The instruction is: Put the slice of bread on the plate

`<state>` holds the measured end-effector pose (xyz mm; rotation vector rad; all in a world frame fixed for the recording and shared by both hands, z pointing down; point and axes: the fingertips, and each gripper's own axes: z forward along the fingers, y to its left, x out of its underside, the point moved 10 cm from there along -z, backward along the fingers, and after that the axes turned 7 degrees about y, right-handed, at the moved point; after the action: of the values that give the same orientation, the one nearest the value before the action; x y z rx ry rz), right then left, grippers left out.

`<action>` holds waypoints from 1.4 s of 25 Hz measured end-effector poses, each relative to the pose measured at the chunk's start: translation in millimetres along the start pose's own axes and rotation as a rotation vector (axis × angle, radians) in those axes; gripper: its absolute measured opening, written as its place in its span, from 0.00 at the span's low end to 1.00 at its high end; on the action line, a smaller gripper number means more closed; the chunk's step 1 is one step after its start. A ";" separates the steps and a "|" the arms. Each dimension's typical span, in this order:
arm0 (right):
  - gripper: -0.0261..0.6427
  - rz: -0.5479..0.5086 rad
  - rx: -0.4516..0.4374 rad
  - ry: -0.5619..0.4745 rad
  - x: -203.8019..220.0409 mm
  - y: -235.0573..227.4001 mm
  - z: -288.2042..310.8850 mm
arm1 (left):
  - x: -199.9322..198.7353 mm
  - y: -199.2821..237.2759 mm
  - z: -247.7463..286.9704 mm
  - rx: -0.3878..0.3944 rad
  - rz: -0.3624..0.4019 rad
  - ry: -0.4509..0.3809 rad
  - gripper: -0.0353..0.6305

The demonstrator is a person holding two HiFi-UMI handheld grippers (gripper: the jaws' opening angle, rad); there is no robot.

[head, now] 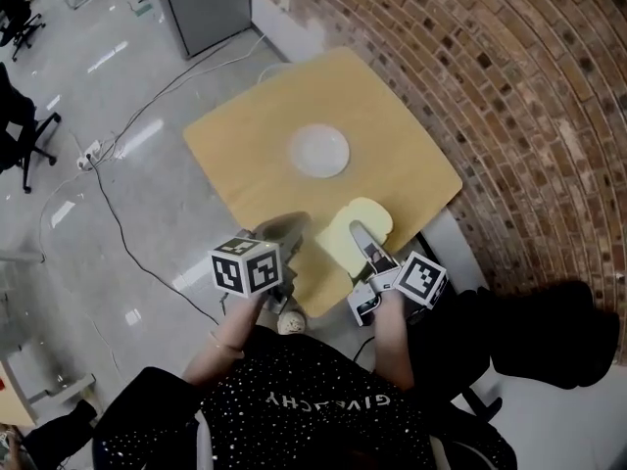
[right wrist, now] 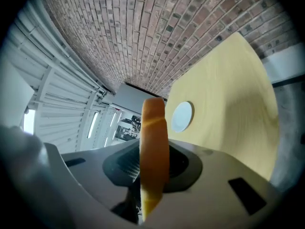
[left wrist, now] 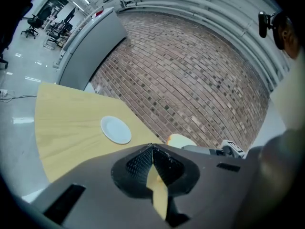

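Note:
A pale slice of bread hangs over the near edge of the wooden table, with my right gripper shut on it. In the right gripper view the slice stands edge-on between the jaws. The white plate lies empty in the middle of the table, beyond the bread; it also shows as plate and plate. My left gripper hovers at the table's near edge, left of the bread, blurred. Its jaws meet at the tips with nothing between them.
A brick wall runs close along the table's right side. Cables trail over the grey floor at left, near an office chair. A grey cabinet stands beyond the table. A dark seat is at my right.

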<state>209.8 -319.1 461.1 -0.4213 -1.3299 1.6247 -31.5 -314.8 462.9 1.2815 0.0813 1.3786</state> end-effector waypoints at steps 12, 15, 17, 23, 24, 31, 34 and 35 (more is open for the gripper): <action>0.19 0.033 0.084 0.137 -119.0 -28.8 157.3 | -96.8 105.1 85.4 0.021 -0.085 0.027 0.07; 0.19 0.071 0.105 0.219 -131.6 -37.0 194.7 | -107.3 127.6 90.2 0.014 -0.122 0.024 0.07; 0.19 0.095 0.104 0.267 -135.2 -38.3 215.8 | -112.0 139.4 90.2 0.012 -0.142 0.017 0.07; 0.19 0.025 0.246 0.383 -136.9 -47.5 259.9 | -113.7 164.0 86.1 0.025 -0.228 -0.013 0.07; 0.19 0.030 0.267 0.387 -137.3 -49.8 263.1 | -114.0 166.0 84.6 0.030 -0.241 -0.022 0.07; 0.33 -0.182 0.468 0.420 -141.9 -45.2 269.8 | -115.5 167.5 76.6 0.031 -0.262 -0.063 0.07; 0.56 -0.355 0.572 0.437 -136.6 -40.9 274.3 | -116.3 164.6 76.9 0.043 -0.257 -0.066 0.07; 0.63 -0.388 0.586 0.436 -133.6 -40.1 275.5 | -116.1 163.5 77.1 0.047 -0.255 -0.065 0.07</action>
<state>84.7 -586.0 553.2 -0.1320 -0.5295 1.4044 -120.1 -496.8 534.9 1.3050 0.2259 1.1218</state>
